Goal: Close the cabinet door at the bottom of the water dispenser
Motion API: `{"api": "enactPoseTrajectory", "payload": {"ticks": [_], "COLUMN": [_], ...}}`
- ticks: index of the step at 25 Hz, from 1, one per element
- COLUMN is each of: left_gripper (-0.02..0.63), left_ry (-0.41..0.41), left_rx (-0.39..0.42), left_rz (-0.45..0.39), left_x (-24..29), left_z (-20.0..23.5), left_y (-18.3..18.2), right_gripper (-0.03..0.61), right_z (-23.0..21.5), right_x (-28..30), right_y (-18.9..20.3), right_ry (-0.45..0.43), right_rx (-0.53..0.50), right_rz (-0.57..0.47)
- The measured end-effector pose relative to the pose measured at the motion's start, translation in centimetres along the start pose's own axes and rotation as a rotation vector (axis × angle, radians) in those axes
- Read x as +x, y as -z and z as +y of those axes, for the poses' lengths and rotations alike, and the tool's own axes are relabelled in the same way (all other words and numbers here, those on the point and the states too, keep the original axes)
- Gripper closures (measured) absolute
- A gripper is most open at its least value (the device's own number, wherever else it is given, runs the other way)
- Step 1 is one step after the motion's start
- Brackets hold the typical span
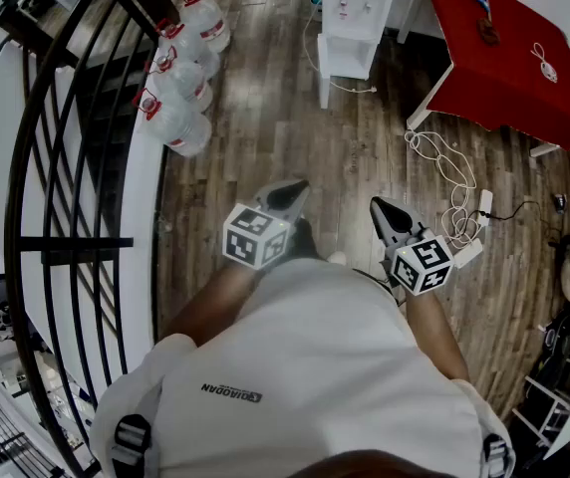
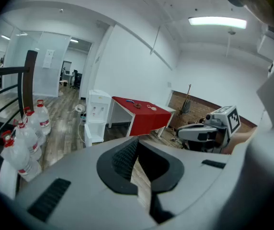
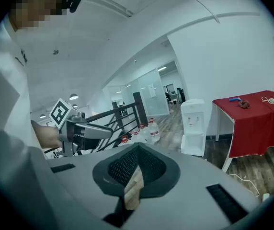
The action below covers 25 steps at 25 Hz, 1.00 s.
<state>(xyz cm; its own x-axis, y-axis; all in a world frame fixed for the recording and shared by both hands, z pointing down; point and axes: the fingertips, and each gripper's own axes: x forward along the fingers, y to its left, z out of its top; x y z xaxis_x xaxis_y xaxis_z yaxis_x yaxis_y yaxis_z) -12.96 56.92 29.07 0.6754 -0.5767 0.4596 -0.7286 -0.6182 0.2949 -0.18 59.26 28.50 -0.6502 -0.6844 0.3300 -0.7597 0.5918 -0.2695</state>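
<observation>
Shirt of the person fills the head view at 6 o'clock, with both claws held out low ahead of it. The left gripper and right gripper are each clenched on nothing: 2 blunt noses, probably meant for pushing rather than grasping. The water dispenser stands well apart at 12 o'clock. Its cabinet door hangs open at the base, so walking closer likely comes first.
</observation>
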Motion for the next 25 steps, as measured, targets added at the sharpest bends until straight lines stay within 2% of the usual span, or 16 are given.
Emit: {"api": "enactPoseTrajectory", "payload": {"ticks": [4,9,12,18,25], "left_gripper": [0.618,0.618,0.618,0.618,0.618], "left_ry": [0.010,0.010,0.006,0.019,0.020], "left_rx": [0.050,0.061,0.047,0.021,0.008], "left_rz": [0.006,0.005,-0.001,-0.004,0.016], "left_x": [0.53,0.63,0.53,0.85,1.00], "left_z": [-0.70,-0.76,-0.78,-1.11,-0.89], "left_y": [-0.25,-0.53,-0.70,-0.43,-0.37], "right_gripper": [0.559,0.558,0.558,0.558,0.558], "right_z": [-0.16,0.02,0.01,-0.75,-0.19], "right_x": [-0.14,-0.02,-0.28,-0.32,-0.02], "right_y": [-0.08,-0.21,-0.65,-0.30,-0.05], "right_ry": [-0.005,-0.009,-0.001,0.004,-0.017], "right_rx": [-0.006,-0.013,-0.013,0.065,0.032], "right_rz": [0.002,0.000,-0.023,-0.039,-0.015]}}
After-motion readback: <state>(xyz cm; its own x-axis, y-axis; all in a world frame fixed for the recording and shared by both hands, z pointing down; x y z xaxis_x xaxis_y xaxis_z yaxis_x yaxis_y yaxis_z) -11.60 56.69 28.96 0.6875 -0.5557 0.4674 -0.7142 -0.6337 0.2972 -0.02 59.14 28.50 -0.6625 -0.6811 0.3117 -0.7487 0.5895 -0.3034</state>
